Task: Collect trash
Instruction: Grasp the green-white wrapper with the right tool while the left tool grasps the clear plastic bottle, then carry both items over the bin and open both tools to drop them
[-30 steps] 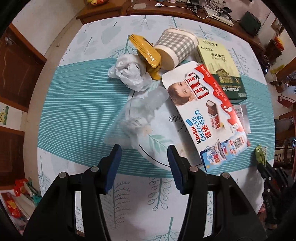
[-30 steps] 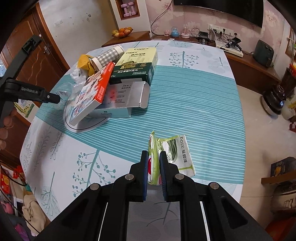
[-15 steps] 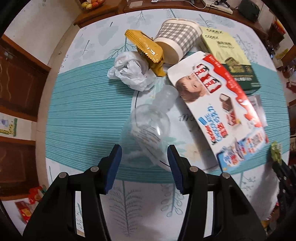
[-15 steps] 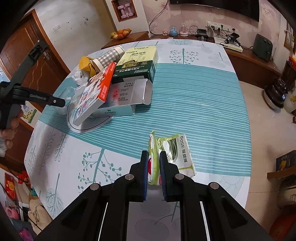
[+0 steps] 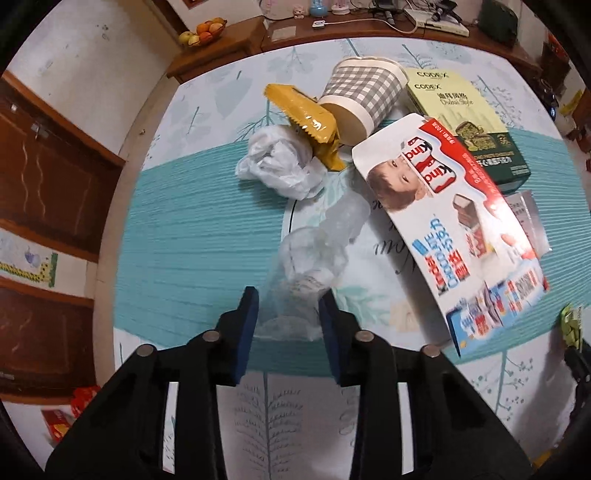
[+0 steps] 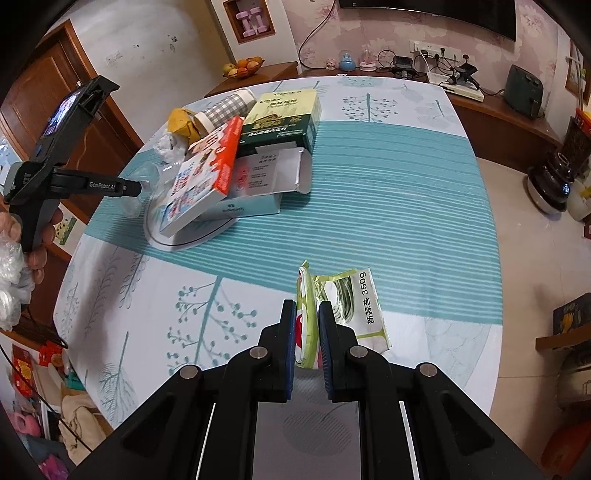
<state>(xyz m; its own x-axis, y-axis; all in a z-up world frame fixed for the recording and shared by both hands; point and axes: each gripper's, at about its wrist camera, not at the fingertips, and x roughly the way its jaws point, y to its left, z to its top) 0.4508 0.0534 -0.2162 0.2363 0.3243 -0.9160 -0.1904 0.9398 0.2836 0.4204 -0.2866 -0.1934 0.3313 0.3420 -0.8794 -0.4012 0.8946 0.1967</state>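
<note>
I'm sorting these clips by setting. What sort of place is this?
Most likely a home living or dining room: a table with a leaf-print tablecloth strewn with snack packaging, a wooden sideboard with a fruit bowl, and a wall-mounted television above a clutter of chargers and cables.

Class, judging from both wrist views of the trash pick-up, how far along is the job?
Nothing looks binned; no bin is in view. In hand: the right gripper clamps a green wrapper; the left gripper, jaws just closing, pinches a clear plastic bottle. Left: Kinder box, checked cup, yellow wrapper, crumpled white bag.
</note>
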